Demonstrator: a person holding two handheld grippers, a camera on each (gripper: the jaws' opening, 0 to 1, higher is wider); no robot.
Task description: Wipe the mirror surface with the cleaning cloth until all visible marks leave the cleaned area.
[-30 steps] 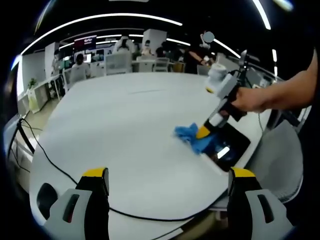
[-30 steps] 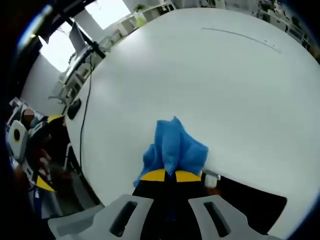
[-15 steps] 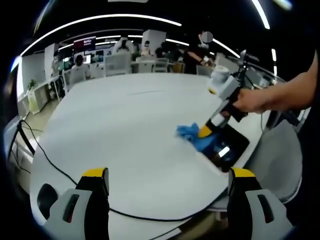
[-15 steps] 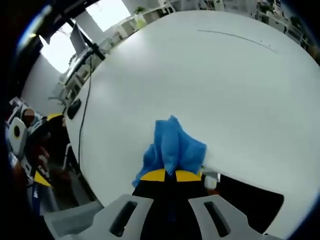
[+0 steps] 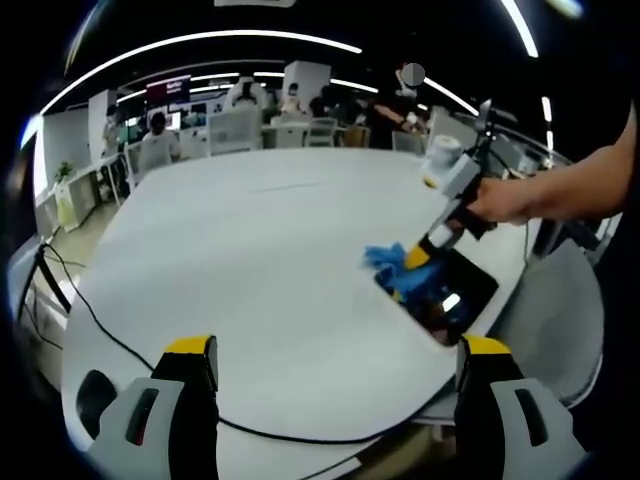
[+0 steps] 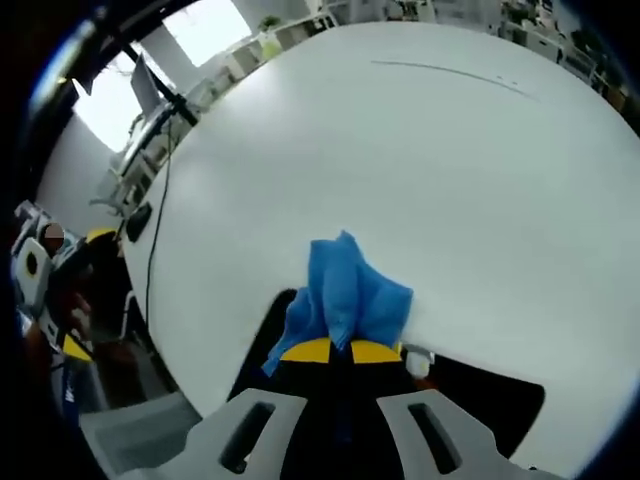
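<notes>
Right gripper view: the right gripper (image 6: 335, 350) clenches the blue cleaning cloth (image 6: 348, 295), pressing it on the dark mirror (image 6: 490, 385) lying at the white desk's (image 6: 420, 170) edge. Left gripper view: the left gripper (image 5: 335, 350) hovers released over the desk's near edge, well apart from the cloth.

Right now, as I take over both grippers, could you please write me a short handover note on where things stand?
Right gripper: shut on the blue cleaning cloth, pressed at the mirror.
Left gripper: open, holding nothing, hanging above the near part of the white table.
Mirror: dark rectangle lying flat at the table's edge; the cloth covers one end of it.
Done: wiping is underway.
Left: I cannot tell whether marks remain on the glass; check it, wipe the uncovered part, keep cloth and mirror in view.
</notes>
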